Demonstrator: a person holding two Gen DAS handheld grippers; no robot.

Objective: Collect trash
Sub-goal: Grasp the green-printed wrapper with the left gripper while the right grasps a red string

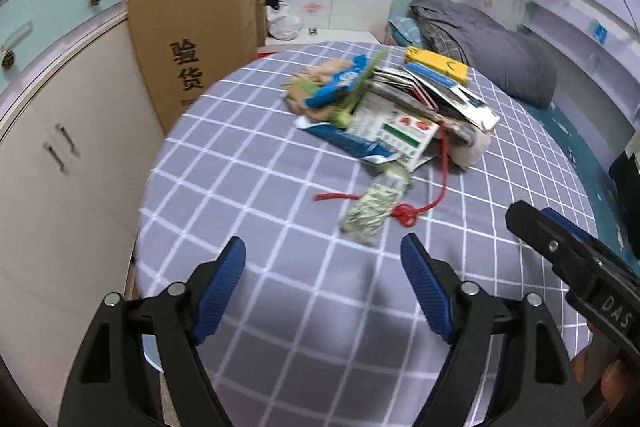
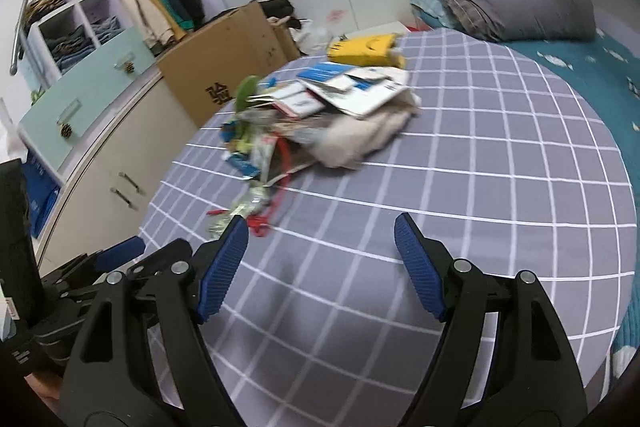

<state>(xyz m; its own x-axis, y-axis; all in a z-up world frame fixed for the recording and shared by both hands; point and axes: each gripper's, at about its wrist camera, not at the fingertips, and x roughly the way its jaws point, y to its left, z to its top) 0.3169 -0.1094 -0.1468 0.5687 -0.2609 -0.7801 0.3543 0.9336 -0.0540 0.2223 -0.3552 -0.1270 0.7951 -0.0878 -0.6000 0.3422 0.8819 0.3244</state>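
Bare checked sheet (image 1: 280, 187) leads, seemingly unobstructed, to trash pile (image 1: 384, 107).

trash pile (image 1: 384, 107) mid-bed (image 1: 260, 187), pillow (image 1: 508, 55) behind

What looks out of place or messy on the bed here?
A loose pile of trash sits in the middle of the checked sheet: wrappers, flattened cartons and a yellow box. A red string trails out toward the open grippers.

Even, cool indoor light, moderately bright, no glare I can see. Soft shadows of the claws fall on the grey checked bedsheet (image 1: 256, 187). The heap of mixed paper and plastic trash (image 1: 384, 107) is motion-blurred in both views. Strong fisheye bending; corners vignette black.
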